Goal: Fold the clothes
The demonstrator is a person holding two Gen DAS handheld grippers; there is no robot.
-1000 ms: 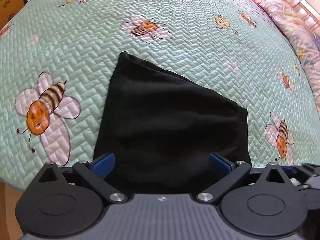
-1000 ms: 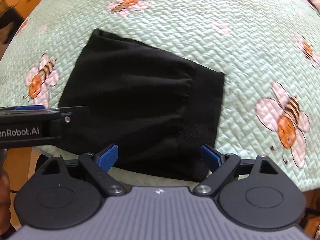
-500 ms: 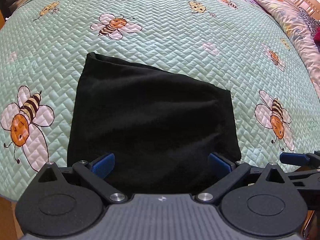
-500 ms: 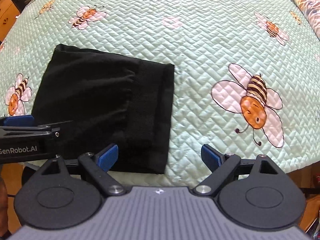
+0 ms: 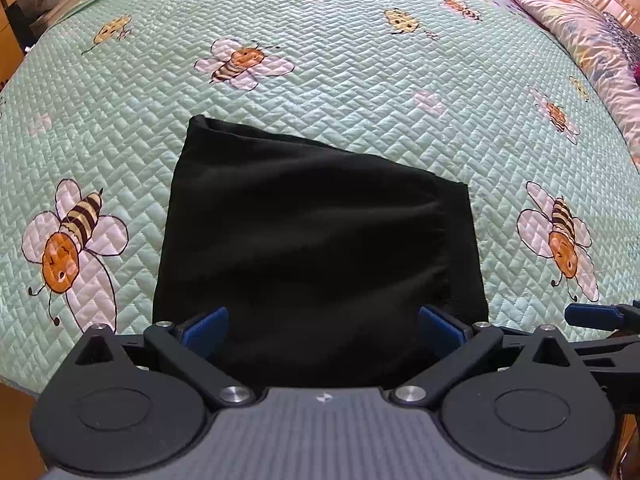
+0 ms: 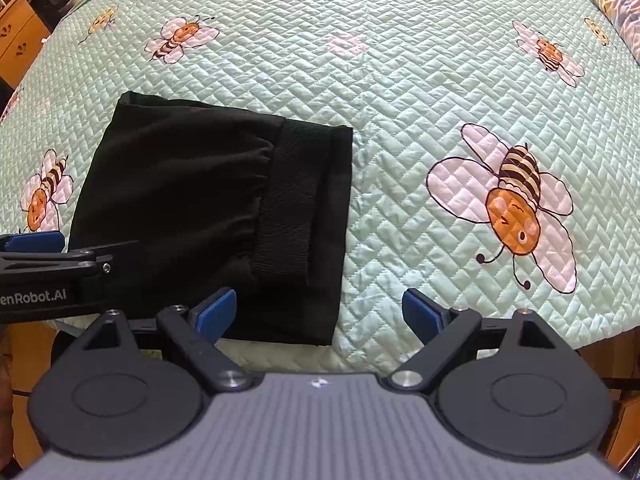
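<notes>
Lying folded on the bee quilt (image 5: pixel 360 92), the black garment (image 5: pixel 312 236) sits below both grippers' spread, empty jaws.

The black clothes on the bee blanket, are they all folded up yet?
Nearly, it looks like. The black garment already lies in a flat, folded rectangle on the bee quilt, its ribbed band on top. Nothing is in hand: the left gripper and right gripper are both open and empty above it. Maybe one more fold or tidying remains.
</notes>
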